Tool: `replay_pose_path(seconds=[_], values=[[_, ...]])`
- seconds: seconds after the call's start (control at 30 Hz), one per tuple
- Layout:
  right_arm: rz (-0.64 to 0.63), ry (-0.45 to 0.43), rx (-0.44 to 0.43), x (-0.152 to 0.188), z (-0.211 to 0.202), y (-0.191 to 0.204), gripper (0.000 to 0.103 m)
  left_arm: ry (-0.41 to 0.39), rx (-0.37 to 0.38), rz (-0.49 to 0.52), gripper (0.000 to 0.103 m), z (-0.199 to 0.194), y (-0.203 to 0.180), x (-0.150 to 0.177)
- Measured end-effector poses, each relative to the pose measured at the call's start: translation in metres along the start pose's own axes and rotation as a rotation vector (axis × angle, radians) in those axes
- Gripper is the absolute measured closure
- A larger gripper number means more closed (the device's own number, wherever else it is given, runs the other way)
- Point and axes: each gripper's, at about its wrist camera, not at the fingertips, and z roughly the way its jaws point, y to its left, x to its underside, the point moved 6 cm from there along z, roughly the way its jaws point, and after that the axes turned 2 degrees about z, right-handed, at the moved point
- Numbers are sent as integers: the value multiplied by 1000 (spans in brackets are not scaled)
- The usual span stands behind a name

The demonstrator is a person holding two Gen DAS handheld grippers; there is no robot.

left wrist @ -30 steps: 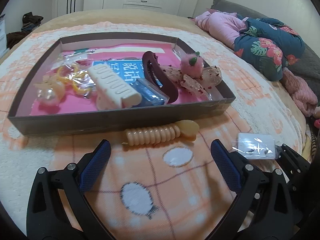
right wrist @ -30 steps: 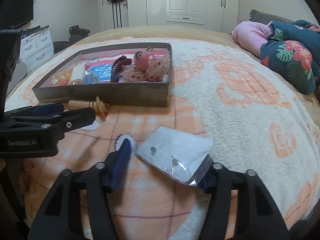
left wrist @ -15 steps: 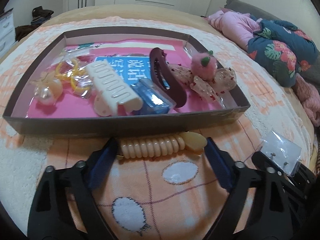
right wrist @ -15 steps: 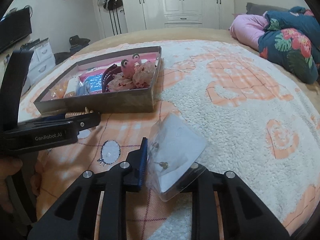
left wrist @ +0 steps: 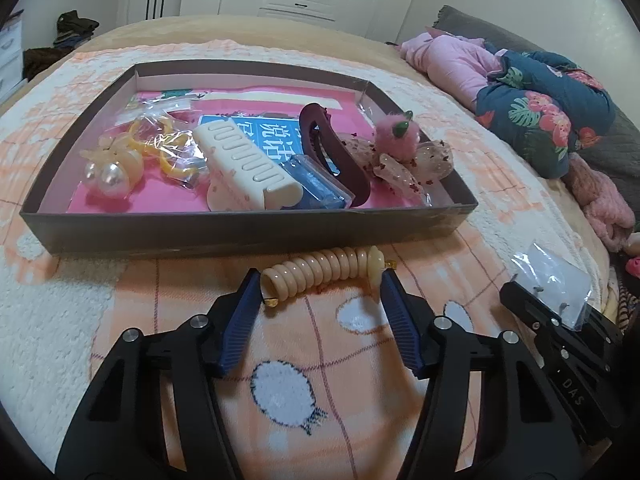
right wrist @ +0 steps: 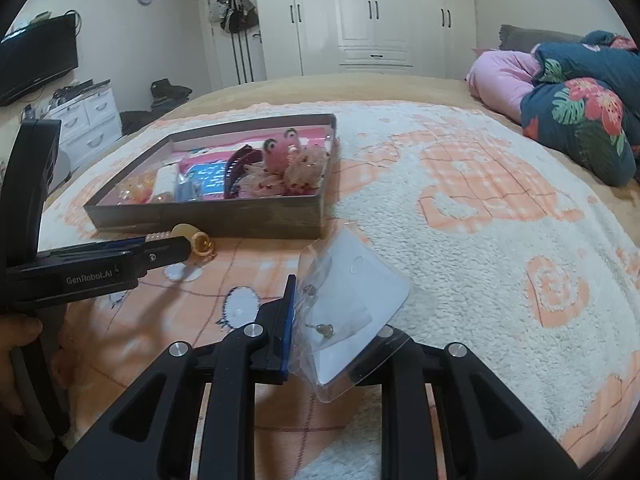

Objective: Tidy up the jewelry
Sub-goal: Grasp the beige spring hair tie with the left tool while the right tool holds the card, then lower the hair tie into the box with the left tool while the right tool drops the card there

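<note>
Ribbed coil hair tie lies between the left claw fingers.

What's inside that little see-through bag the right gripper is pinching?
Two small stud earrings show through the clear plastic bag, held by the right gripper. The bag's bottom corner sits behind the fingers, hidden.

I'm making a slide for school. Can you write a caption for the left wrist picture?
Open left gripper straddles the beige spiral hair tie lying in front of the jewelry box.
</note>
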Motion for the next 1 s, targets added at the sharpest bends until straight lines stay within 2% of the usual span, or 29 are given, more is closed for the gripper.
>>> replay_pose_path(seconds=[0.2, 0.33, 0.4, 0.6, 0.7, 1.0], values=[[-15, -5, -7, 0, -5, 6, 84, 1, 20, -14, 56, -7, 2, 3], [-12, -1, -4, 0, -6, 5, 84, 9, 45, -37, 38, -4, -2, 2], [-10, -1, 1, 0, -7, 4, 84, 12, 43, -28, 34, -1, -6, 0], [4, 1, 10, 0, -7, -2, 84, 35, -36, 3, 34, 17, -13, -4], [4, 2, 9, 1, -7, -3, 84, 33, -74, 43, 39, 19, -16, -4], [-14, -8, -20, -3, -12, 7, 84, 13, -26, 40, 40, -5, -8, 1]])
